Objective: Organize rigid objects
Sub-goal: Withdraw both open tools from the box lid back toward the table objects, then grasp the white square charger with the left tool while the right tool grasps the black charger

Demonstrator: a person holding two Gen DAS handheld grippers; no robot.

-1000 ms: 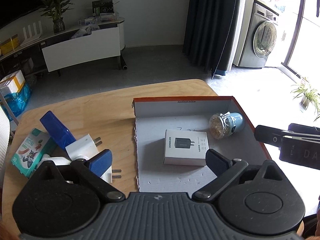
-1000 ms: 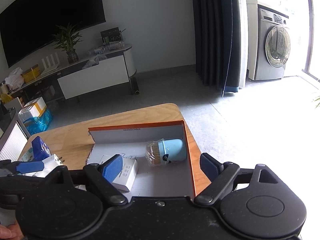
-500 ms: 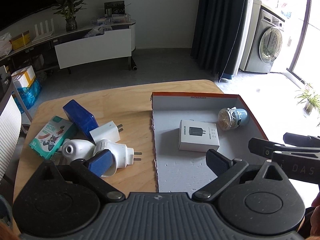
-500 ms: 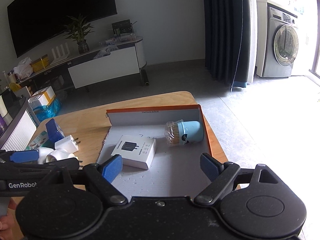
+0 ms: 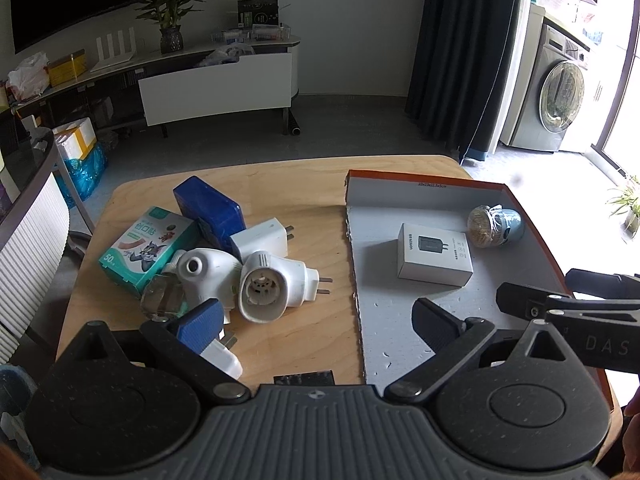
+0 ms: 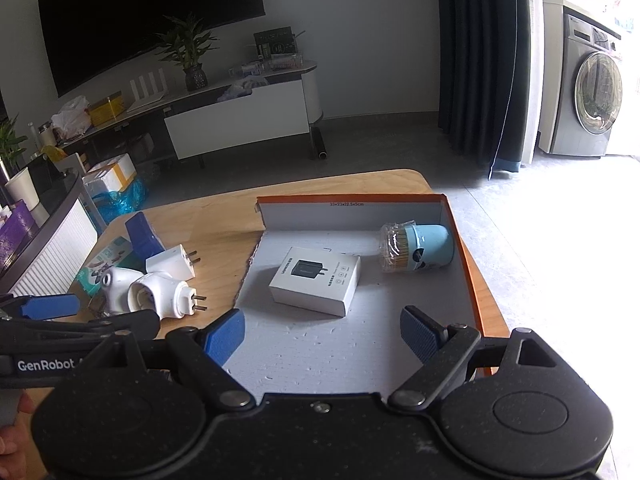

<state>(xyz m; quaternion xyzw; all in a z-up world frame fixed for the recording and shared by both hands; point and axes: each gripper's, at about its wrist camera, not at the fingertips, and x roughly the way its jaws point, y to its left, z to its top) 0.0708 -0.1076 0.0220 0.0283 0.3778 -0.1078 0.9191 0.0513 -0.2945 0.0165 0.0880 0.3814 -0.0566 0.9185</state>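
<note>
An orange-rimmed cardboard box (image 5: 424, 186) (image 6: 352, 199) lies open on the wooden table. Inside it are a white charger box (image 5: 435, 254) (image 6: 316, 280) and a blue toothpick holder (image 5: 496, 226) (image 6: 418, 246) on its side. Left of the box is a pile: white plug adapters (image 5: 276, 290) (image 6: 164, 294), a dark blue case (image 5: 210, 208), a green cartoon box (image 5: 146, 244) and a small glass bottle (image 5: 162, 298). My left gripper (image 5: 316, 324) is open and empty above the table's near edge. My right gripper (image 6: 324, 334) is open and empty above the box's near part.
The round-cornered table (image 5: 280, 176) stands in a living room. A TV cabinet (image 5: 216, 76) lies beyond it, a washing machine (image 5: 556, 92) at the far right, a ribbed white panel (image 5: 28, 248) at the left.
Both grippers have pulled back and up from the table. More of the pile and the box shows now. Both stay open and empty.
</note>
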